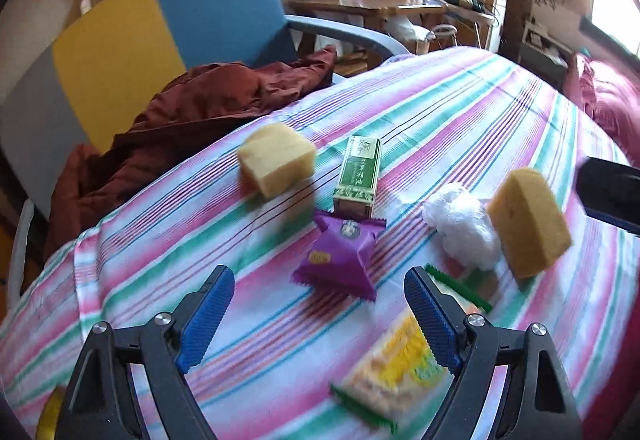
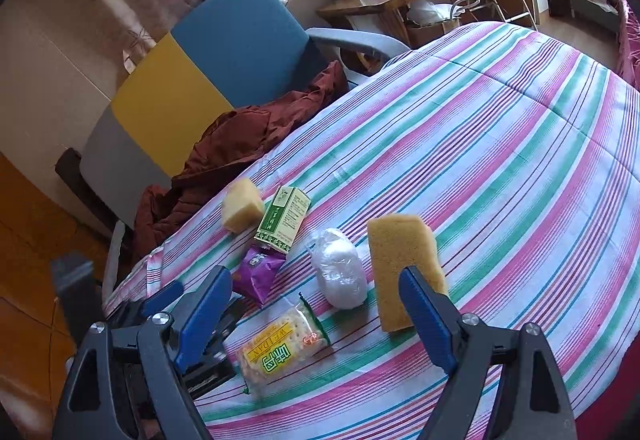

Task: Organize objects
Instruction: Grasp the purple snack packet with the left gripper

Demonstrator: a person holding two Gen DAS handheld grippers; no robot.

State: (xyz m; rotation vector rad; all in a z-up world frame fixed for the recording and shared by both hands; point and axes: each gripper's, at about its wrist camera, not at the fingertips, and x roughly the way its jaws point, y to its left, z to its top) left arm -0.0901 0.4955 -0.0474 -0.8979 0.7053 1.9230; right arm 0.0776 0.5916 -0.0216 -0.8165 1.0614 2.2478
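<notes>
Hovering left claw (image 1: 320,320) and right claw (image 2: 316,316) gaping, empty, green box (image 1: 358,176) lying lengthwise away

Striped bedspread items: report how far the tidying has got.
Nothing looks sorted yet. Two sponges, the green box, purple packet, plastic wad and cracker pack lie loose on the bedspread. Both grippers hold nothing, jaws open. All six remain.
</notes>
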